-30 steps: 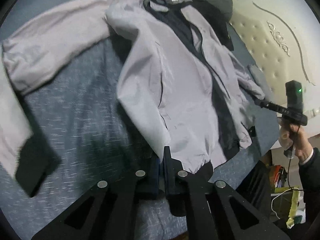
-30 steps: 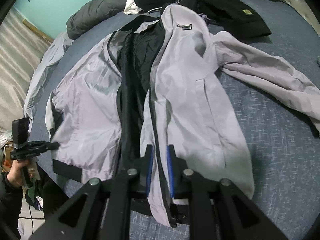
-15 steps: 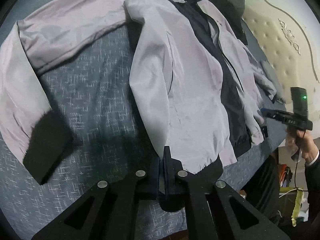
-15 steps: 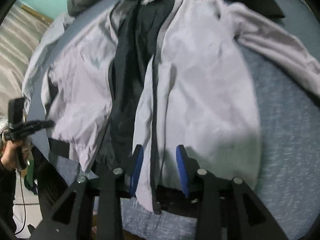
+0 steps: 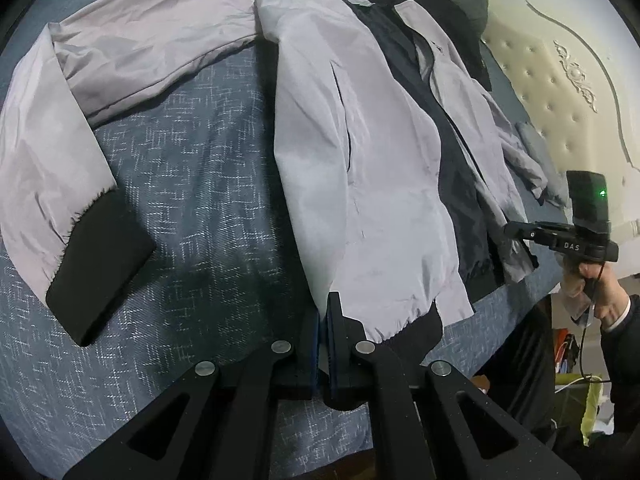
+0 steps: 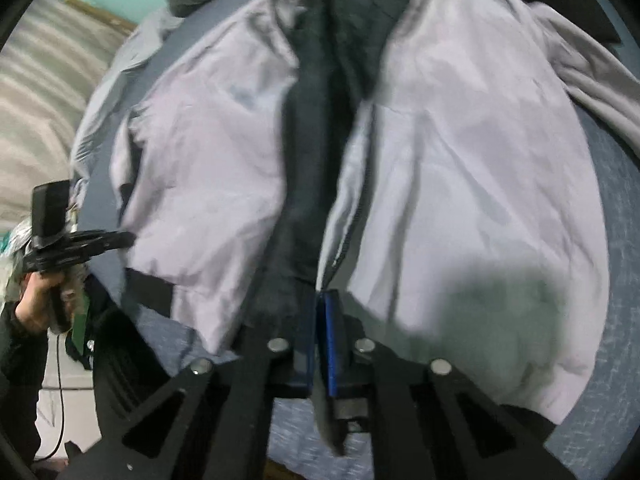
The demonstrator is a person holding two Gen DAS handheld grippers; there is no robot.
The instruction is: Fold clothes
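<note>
**Both hems pinched, fold about to begin**

The grey jacket (image 5: 360,168) lies open, front up, on the bed (image 5: 192,208). My left hand-held gripper (image 5: 323,320) is clamped on its hem corner; my right hand-held gripper (image 6: 318,320) has just closed — apparently on the zipper edge, though blur hides the bite. Next, I judge: lift both together and carry the panel across.

Pale grey jacket (image 5: 360,168), dark lining, unzipped, spread flat on bed, sleeve outstretched
</note>
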